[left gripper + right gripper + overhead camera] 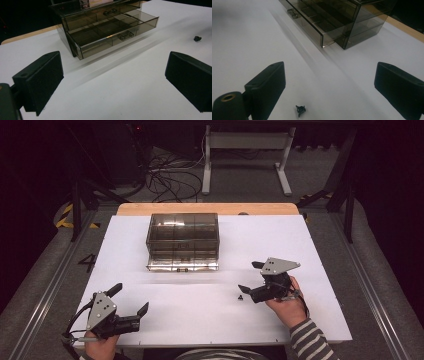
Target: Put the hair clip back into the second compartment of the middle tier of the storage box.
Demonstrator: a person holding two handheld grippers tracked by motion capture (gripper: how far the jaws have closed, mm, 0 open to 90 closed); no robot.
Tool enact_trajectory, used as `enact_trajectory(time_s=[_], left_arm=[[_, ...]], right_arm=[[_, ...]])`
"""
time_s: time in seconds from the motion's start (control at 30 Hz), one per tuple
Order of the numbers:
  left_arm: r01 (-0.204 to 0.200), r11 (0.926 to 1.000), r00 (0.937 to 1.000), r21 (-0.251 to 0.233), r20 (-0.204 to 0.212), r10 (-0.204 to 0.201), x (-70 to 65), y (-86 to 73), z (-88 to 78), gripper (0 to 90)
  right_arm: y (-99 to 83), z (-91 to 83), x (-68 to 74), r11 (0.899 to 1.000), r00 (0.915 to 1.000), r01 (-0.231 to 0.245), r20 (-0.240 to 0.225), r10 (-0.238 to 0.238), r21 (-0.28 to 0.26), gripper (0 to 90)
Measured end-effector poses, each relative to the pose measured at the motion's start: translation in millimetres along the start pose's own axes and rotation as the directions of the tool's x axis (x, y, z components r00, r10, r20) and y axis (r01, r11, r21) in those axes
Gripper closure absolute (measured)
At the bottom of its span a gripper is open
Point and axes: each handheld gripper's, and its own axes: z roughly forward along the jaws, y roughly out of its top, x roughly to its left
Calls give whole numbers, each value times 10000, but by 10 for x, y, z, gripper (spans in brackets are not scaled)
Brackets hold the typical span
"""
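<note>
A smoky clear drawer box (182, 240) stands at the back middle of the white table sheet (200, 320). Its lower drawer (112, 32) is pulled out a little toward me, with bare compartments inside; the same drawer (312, 20) is seen in the right gripper view. A tiny black part (240, 297) lies on the sheet just left of my right gripper (249, 276). That gripper (329, 87) is open, with the part (300, 109) low between its jaws near the left one, untouched. My left gripper (131, 298) rests near the front left edge, open (112, 82) with nothing between its pads. The part (197, 38) lies far to its right.
The wooden table edge (200, 209) runs behind the box. Past it on the floor are a white desk frame (245, 150) and loose cables (165, 175). A striped sleeve (310, 340) comes in at the bottom right. Bare white sheet lies between the grippers.
</note>
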Motion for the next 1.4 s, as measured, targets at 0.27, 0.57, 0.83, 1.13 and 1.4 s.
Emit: enact_trajectory(time_s=[0.27, 0.57, 0.83, 1.13, 1.4], left_arm=[[-43, 10000, 10000, -14, 21, 43, -2, 2, 5, 25], [-23, 10000, 10000, -11, 38, 23, 5, 0, 5, 25], [-57, 10000, 10000, -20, 48, 57, 5, 2, 7, 25], [-33, 10000, 10000, -16, 61, 33, 6, 1, 5, 25], [-15, 10000, 10000, -27, 56, 15, 4, 1, 5, 25]], right_arm=[[44, 53, -6, 9999, 9999, 39, -118, -38, 134, 152], [44, 103, 30, 9967, 9983, 231, -547, -188, 781, 291], [21, 167, 69, 9840, 9928, 630, -1115, -447, 1669, 408], [-4, 244, 95, 9633, 9888, 956, -1355, -628, 2507, 478], [-27, 303, 119, 9456, 9854, 1167, -1544, -720, 3037, 526]])
